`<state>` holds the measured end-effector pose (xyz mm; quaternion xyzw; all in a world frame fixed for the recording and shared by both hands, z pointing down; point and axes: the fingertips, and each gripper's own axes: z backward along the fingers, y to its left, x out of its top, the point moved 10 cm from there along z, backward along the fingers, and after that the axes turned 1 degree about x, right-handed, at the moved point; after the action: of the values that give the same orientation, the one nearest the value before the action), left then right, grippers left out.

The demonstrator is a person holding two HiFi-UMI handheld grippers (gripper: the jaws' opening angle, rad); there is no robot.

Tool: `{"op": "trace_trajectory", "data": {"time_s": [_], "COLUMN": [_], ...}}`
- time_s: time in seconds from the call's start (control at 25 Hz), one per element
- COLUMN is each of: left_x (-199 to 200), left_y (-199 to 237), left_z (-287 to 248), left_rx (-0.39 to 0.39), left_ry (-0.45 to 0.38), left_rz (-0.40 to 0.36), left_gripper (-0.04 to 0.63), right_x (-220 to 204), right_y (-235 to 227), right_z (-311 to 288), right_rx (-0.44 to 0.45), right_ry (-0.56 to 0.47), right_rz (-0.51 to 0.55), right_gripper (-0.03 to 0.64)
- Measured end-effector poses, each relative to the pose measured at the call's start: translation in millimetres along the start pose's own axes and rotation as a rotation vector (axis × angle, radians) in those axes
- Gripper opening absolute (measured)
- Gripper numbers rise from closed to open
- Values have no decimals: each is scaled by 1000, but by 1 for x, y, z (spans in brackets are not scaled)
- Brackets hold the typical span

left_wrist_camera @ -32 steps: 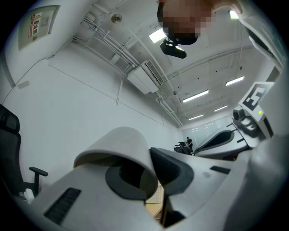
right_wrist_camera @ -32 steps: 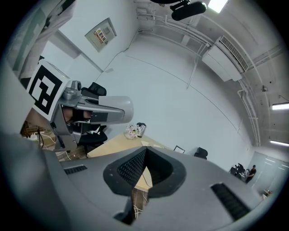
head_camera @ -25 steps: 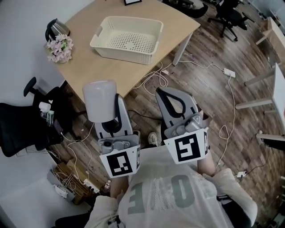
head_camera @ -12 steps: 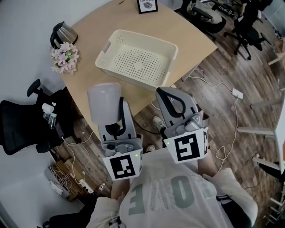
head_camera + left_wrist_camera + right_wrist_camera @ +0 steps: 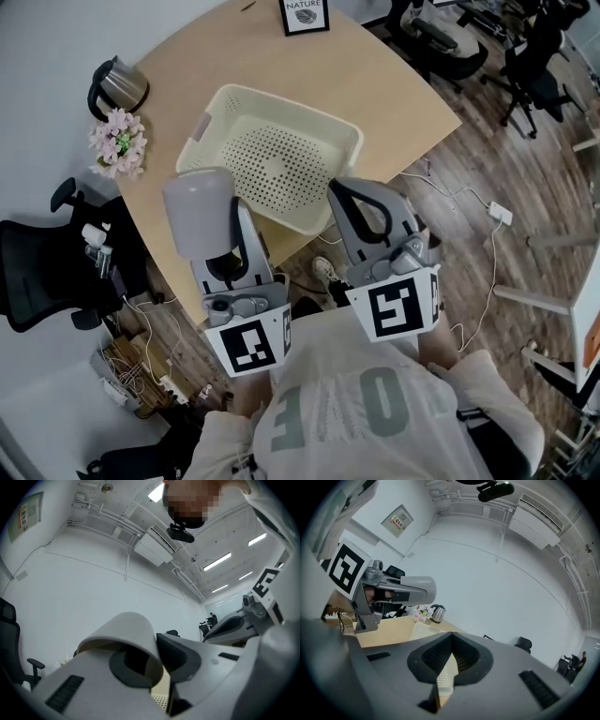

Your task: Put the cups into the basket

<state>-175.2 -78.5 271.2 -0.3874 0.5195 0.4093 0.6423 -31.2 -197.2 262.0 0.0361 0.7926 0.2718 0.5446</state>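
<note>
The left gripper (image 5: 223, 246) pinches the wall of a pale grey cup (image 5: 199, 211) above the wooden table's (image 5: 384, 89) near edge, just beside the cream perforated basket (image 5: 349, 150). The right gripper (image 5: 364, 204) hovers alongside, jaws closed on nothing. A kettle (image 5: 117, 86) and flowers (image 5: 118, 142) stand left of the basket, and a framed sign (image 5: 304, 14) stands beyond it.

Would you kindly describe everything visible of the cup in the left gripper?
The cup is plain pale grey, matte, plastic-looking, no handle visible. The jaws of the left gripper are shut on its wall at the rim, mouth facing the gripper. It is held in the air near the cream basket, not in it.
</note>
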Motion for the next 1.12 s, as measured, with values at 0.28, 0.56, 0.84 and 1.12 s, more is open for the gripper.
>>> {"op": "trace_trajectory", "data": {"time_s": [0.28,0.56,0.84,1.12], "left_x": [-2,4,17,10], "left_y": [-10,-1,7,30], "left_z": [-21,-47,-61,-73], "left_rx": [2,-14,-64,-88], "left_ry": [29,-2,-42,30], "left_rz": [-27,-20,-31,-42], "left_gripper": [48,48,48,48], "right_x": [-15,-5,12,22], "right_y": [-22,-32,-37,-25], "right_z": [-17,-22,-30,-44], "right_rx": [6,-52,-119,-138], "right_ry": [-6,-26,-60,-42], "right_rz": [-40,-35,-34,-36], "right_gripper": [-3,-3,-3,-3]}}
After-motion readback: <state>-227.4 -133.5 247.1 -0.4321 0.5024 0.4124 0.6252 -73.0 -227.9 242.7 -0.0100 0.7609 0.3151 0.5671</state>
